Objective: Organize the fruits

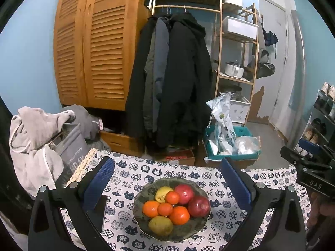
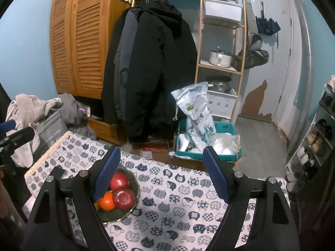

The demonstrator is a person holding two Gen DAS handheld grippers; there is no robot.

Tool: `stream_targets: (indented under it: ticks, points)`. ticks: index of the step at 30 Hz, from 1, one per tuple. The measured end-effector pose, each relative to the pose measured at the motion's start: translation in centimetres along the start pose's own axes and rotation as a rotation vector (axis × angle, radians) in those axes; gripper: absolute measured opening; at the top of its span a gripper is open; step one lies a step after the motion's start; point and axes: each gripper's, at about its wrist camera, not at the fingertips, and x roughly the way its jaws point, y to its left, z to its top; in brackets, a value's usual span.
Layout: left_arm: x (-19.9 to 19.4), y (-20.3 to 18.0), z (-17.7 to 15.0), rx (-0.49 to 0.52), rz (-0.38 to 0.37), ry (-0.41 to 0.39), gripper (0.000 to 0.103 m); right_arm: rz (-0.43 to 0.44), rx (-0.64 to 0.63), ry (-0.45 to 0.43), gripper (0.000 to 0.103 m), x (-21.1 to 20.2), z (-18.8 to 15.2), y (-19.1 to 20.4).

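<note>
A grey-green scalloped bowl (image 1: 144, 192) on the cat-print tablecloth (image 1: 230, 219) holds two red apples (image 1: 199, 206), two yellow-green pears (image 1: 160, 225) and several oranges (image 1: 150, 208). My left gripper (image 1: 166, 179) hovers over the bowl, open, blue pads wide on either side, nothing between them. In the right wrist view the bowl (image 2: 134, 204) sits at lower left, partly behind the left pad, showing the apples (image 2: 124, 197) and an orange (image 2: 106, 202). My right gripper (image 2: 162, 173) is open over bare cloth (image 2: 178, 209), right of the bowl. It also shows at the right edge (image 1: 307, 163) of the left wrist view.
Beyond the table's far edge hang dark coats (image 1: 173, 79) by a louvred wooden wardrobe (image 1: 94, 41). A teal crate (image 1: 232, 146) of bags sits on the floor, shelves (image 1: 236, 52) behind it. A laundry basket (image 1: 69, 144) with clothes stands at left. A shoe rack (image 2: 320, 133) lines the right.
</note>
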Motion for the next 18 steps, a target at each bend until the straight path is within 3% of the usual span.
stream_targets:
  ticks: [18]
  points:
    - [-0.18,0.11,-0.24,0.001,0.002,0.007,0.102,-0.005,-0.003,-0.001,0.08,-0.07,-0.11,0.13]
